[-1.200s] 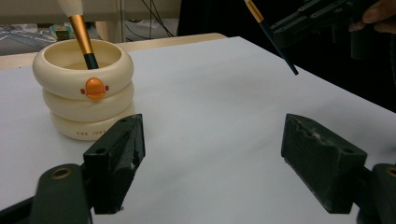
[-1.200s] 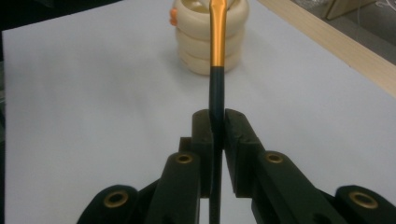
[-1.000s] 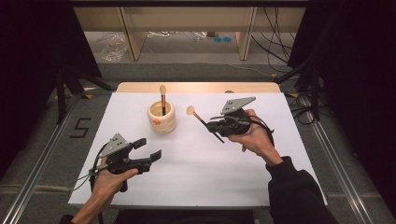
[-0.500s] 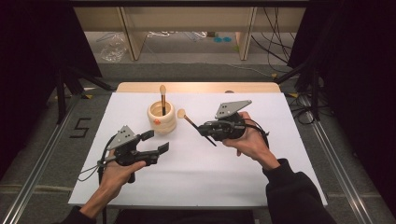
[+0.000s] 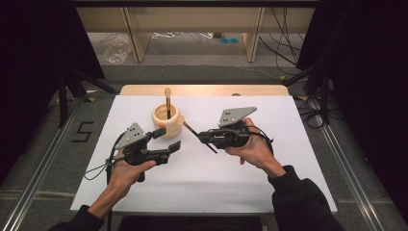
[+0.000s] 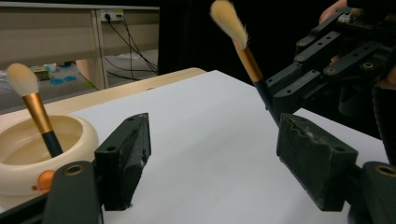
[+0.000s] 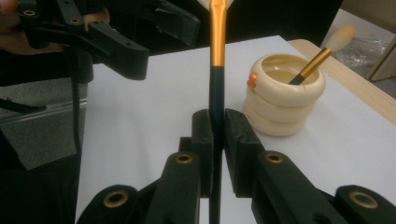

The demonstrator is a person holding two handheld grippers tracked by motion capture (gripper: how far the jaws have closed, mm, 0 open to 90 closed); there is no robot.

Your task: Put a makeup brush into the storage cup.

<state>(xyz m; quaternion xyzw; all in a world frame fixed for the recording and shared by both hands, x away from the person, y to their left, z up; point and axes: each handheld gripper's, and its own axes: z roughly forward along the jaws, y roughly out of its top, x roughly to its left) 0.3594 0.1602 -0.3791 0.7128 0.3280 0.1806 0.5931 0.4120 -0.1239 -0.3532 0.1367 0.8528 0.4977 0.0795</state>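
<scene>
Compared with a second ago, both grippers are found nearer the cream cup. One brush is stood inside that cup. A second brush, just right of it, is clamped by the right gripper. The left gripper, just closing slightly, is gaping and empty before the cup.

Left gripper jaws apart over white table; right gripper clamps brush.

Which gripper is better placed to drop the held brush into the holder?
Right. The right gripper is shut on the brush, its tip angled toward the holder. The left gripper is open beside the holder, holding nothing.
</scene>
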